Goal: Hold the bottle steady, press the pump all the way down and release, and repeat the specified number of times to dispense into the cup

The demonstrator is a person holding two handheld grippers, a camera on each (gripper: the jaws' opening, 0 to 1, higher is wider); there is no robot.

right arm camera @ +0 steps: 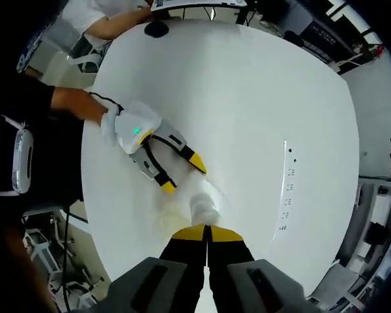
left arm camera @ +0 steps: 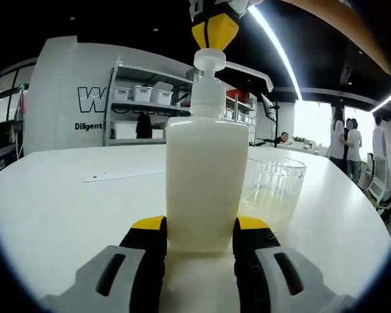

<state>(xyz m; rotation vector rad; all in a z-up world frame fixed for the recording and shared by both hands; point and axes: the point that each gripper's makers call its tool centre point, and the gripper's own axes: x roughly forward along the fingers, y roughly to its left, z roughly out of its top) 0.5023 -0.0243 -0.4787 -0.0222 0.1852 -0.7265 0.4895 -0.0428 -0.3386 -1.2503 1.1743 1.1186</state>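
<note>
A: Why is the left hand-held gripper (left arm camera: 200,244) placed so low in the left gripper view?

B: Its 2 jaws are clenched on the base of the bottle (left arm camera: 207,179), one on each side. I judge that keeps the bottle from sliding or tipping on the white surface (left arm camera: 65,215) while the pump (left arm camera: 209,62) is pushed from above.

A: And the right hand-held gripper (right arm camera: 207,229)?

B: In the right gripper view it looks straight down, jaws pressed together with no gap, their yellow tips at the pump head just above center-bottom of the frame. In the left gripper view a yellow tip (left arm camera: 215,29) sits on the pump at top center. Closed jaws make a blunt pusher, I'd say.

A: Where's the cup (left arm camera: 272,189)?

B: Just right of the bottle, center-right of the frame, close beside it, on the side the nozzle seems to face.

A: How does the bottle look?

B: Cream-white, squarish shoulders, narrow neck, white pump. The cup is clear ribbed glass with a thin pale layer at the bottom, as far as I can tell.
</note>
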